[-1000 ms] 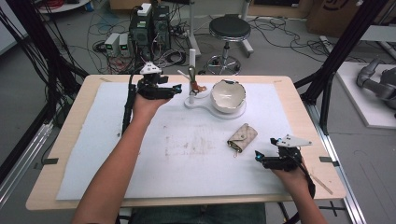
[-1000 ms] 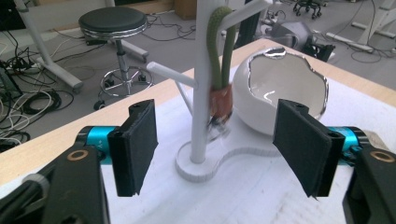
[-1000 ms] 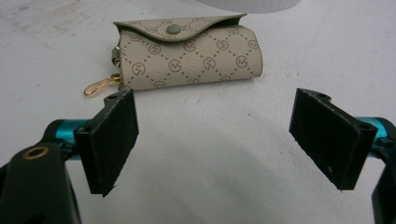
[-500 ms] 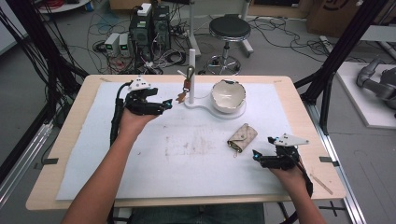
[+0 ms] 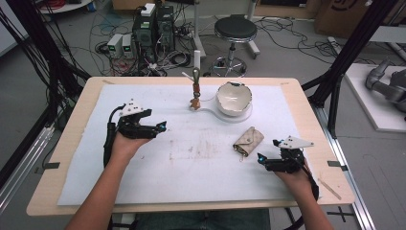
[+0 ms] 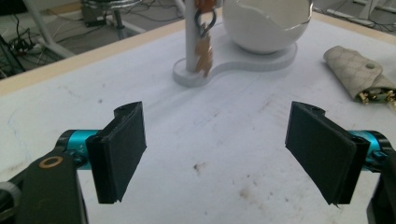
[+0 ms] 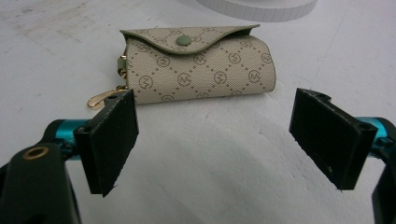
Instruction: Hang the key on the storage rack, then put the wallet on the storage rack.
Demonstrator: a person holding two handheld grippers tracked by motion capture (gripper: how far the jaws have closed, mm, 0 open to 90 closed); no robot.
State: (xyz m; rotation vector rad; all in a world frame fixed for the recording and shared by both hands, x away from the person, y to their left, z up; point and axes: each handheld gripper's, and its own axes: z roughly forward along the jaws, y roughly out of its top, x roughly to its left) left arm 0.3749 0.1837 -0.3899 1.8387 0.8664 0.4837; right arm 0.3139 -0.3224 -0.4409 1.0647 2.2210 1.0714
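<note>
The work surface is a pale wooden table (image 5: 72,143) covered by a white, stained paper sheet (image 5: 191,163); the landmark for all positions below is the white moulded stand (image 5: 210,109) at the far centre of the sheet, which carries an upright white post (image 5: 197,72) and a cracked white egg-shaped bowl (image 5: 233,99). A small brown key-ring charm (image 6: 204,49) hangs against the post from a dark ring. The beige monogram fabric key pouch with a green snap button (image 7: 198,70) lies flat on the sheet, nearer the person than the stand and to its right; a gold-coloured clasp (image 7: 100,99) protrudes from one end. The right gripper (image 5: 268,160) rests just beside the pouch, on the side away from the stand; its jaws stand wide apart with nothing between them, the pouch lying just ahead of the pads. The left gripper (image 5: 160,127) hangs to the left of the stand and well apart from it; its jaws have just been opening and now stand wide, gripping nothing. Beyond the table, behind the stand, are a round black stool (image 5: 235,28), what appear to be computer units (image 5: 154,24) on the grey floor among loose cables, and black frame struts (image 5: 349,52) at the right.
</note>
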